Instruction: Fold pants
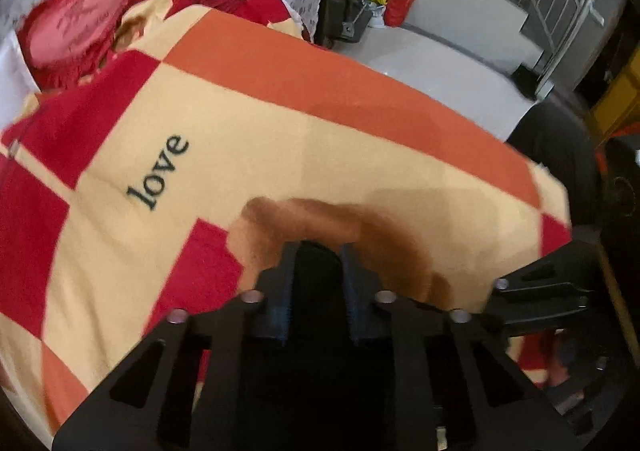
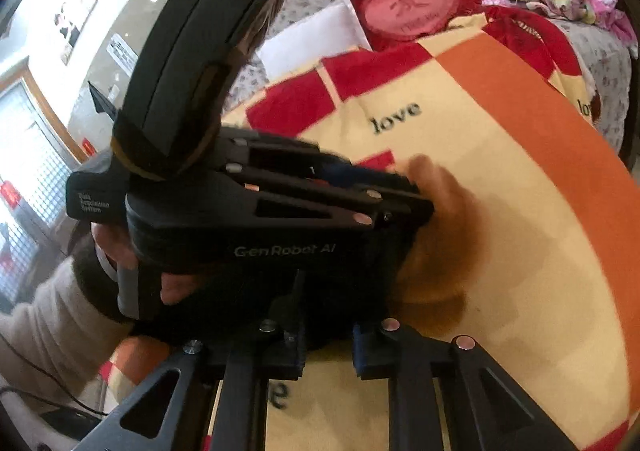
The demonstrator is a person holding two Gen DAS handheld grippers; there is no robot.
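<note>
Left wrist view: left gripper [image 1: 318,251] clamped on dark pants [image 1: 316,267] above blanket [image 1: 200,111].
Right gripper [image 2: 326,339] likewise clamped; motion blur suggests risk of fabric slipping mid-fold.

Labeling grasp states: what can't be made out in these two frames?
- Left wrist view: whether the left gripper pinches the dark fabric; blurred, black on black.
- Right wrist view: the left gripper's body hides most of that fabric; right gripper state unclear.
- Brown smear on the blanket: blurred, unidentifiable.

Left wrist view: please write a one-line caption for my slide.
Left tool grips dark pants above a checked blanket printed "love".
</note>
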